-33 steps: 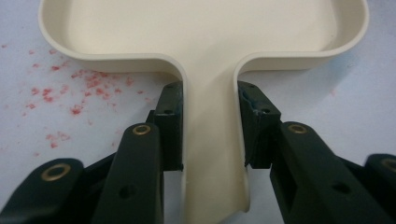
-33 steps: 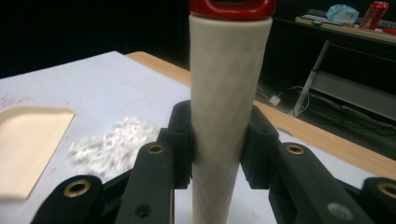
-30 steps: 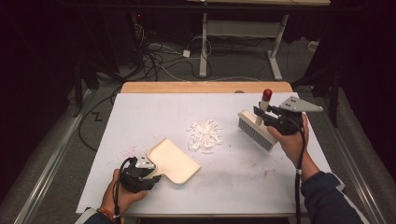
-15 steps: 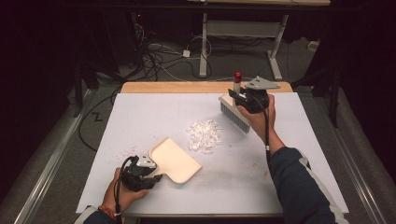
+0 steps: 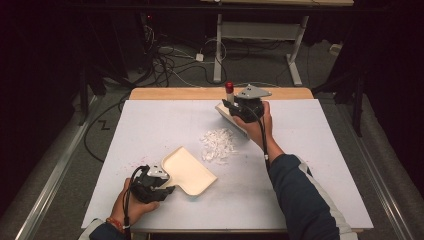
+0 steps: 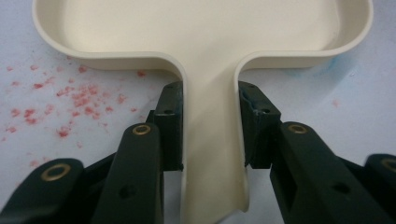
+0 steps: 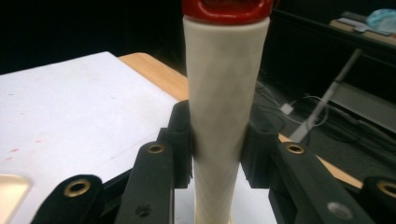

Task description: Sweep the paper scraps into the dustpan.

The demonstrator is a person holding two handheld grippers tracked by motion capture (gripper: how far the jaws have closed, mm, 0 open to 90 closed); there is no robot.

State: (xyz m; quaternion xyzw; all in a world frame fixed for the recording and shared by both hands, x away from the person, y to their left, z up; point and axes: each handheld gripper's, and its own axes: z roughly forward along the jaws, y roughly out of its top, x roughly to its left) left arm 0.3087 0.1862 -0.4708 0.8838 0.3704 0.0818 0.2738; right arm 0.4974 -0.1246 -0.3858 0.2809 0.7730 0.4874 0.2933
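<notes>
White table (image 5: 325,165) holds scraps (image 5: 218,145) between dustpan (image 5: 190,172) and brush (image 5: 231,107).

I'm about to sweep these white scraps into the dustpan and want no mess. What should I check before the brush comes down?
1. Dustpan handle clamped in the left gripper: ok, both pads press its sides.
2. Brush handle clamped in the right gripper: ok, jaws shut on it.
3. Dustpan flat on the table, open edge toward the white scraps: ok.
4. Brush on the far side of the scraps from the dustpan: ok, it is held up beyond the pile.
5. Scraps in one pile: ok, though a few lie loose at the edges.
6. Bristles touching the table: cannot tell.
</notes>
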